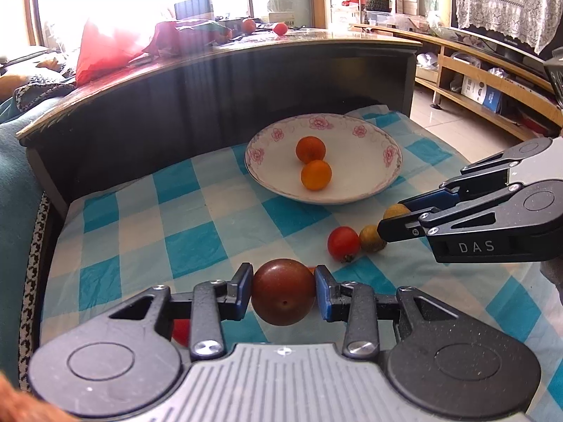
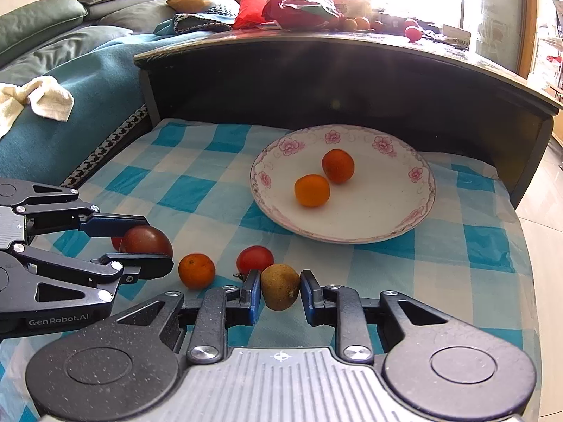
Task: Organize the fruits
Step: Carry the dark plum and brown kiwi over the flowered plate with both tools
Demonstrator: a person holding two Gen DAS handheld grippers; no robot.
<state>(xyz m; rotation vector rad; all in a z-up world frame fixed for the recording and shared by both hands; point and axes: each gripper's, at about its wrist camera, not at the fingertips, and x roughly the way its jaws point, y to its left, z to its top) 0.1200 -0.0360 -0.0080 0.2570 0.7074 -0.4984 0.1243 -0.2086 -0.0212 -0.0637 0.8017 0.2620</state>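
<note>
A white flowered plate (image 1: 352, 190) (image 2: 387, 218) on the blue checked cloth holds two oranges (image 1: 316, 174) (image 2: 311, 190). My left gripper (image 1: 283, 290) (image 2: 147, 242) is shut on a dark red-brown round fruit (image 1: 283, 292) (image 2: 146, 241). My right gripper (image 2: 280, 290) (image 1: 397, 218) is shut on a brown kiwi (image 2: 279, 286) (image 1: 396, 211). On the cloth between them lie a red tomato (image 1: 343, 242) (image 2: 254, 259), an orange (image 2: 196, 270) and, in the left wrist view, a second brown kiwi (image 1: 371, 239).
A dark raised table edge (image 1: 211, 81) (image 2: 334, 70) stands behind the plate, with a red bag (image 1: 102, 49) and more fruit on top. A teal sofa (image 2: 70, 105) with a cream towel (image 2: 35, 98) lies left. The cloth's right edge drops to the tiled floor (image 2: 545, 211).
</note>
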